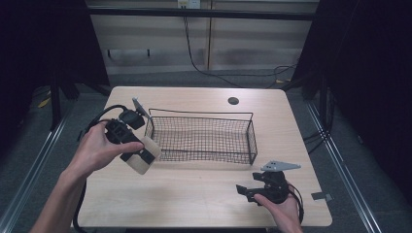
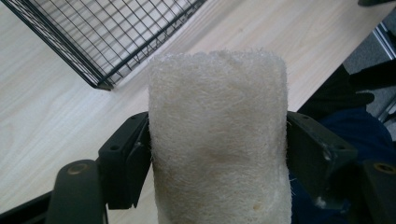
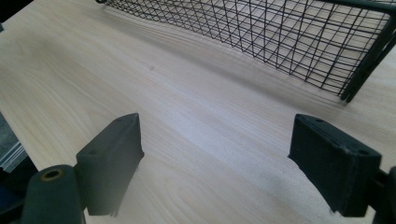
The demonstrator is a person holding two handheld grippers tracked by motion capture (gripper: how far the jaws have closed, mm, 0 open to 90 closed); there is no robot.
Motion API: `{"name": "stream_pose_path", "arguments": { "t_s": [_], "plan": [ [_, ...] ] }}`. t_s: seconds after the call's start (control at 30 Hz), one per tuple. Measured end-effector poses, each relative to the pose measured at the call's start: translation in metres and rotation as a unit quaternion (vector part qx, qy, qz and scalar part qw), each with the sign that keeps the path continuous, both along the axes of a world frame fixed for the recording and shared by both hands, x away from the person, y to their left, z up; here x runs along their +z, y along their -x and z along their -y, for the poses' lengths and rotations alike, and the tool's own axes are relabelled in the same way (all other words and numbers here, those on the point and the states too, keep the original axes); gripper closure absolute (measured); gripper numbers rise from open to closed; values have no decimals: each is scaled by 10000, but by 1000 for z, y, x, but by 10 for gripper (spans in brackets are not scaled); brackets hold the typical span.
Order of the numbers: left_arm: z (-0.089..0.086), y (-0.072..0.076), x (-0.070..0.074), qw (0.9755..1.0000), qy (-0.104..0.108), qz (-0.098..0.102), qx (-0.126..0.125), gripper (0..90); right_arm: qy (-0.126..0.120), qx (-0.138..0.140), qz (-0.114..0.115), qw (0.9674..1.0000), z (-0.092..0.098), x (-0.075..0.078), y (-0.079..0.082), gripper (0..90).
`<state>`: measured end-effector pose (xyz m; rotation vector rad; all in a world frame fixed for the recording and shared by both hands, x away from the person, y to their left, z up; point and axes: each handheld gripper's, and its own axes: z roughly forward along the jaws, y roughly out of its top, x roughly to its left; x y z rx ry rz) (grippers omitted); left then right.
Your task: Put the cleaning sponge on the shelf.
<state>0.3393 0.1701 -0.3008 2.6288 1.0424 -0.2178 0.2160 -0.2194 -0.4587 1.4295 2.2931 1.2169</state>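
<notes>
From the high view, I see the left gripper [image 1: 142, 156] clamped on a pale fibrous sponge [image 1: 145, 156], held above the wooden table [image 1: 194, 194] just off the near left corner of the black wire basket [image 1: 203, 137]. The right gripper [image 1: 243, 191] sits low in the person's hand near the table's front edge, in front of the basket's right end, and well apart from it.

In the left gripper view, I watch both black jaws press the sides of the sponge [image 2: 218, 135], which stands upright between them; a corner of the basket [image 2: 107, 37] lies beyond, upper left.

In the right gripper view, my jaws stand wide apart with bare table [image 3: 205, 140] between them, the basket [image 3: 280, 42] ahead and to the right.
</notes>
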Motion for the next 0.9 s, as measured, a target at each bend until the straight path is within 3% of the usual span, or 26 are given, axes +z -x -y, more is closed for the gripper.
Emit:
{"name": "stream_pose_path", "arguments": {
  "t_s": [0.03,0.07,0.17,0.23,0.4,0.5,0.9],
  "plan": [
    [1,-4,0,9998,17,20,181,274,22,22,14,10000,0,0,0,163],
    [1,-4,0,9998,17,20,181,274,22,22,14,10000,0,0,0,163],
    [3,-13,0,9988,-3,11,492,275,60,32,-60,10000,-1,-1,0,164],
    [3,-15,0,9988,-43,16,495,274,66,27,-56,10000,-1,-1,0,163],
    [6,-25,1,9970,33,-54,777,274,73,25,-69,9999,-2,-1,0,164],
    [11,-33,0,9944,-32,-152,1050,275,119,51,-87,9999,-2,-2,1,169],
    [21,-51,-6,9874,-67,-270,1559,275,151,36,-93,9998,-2,-2,1,171]
  ]
}}
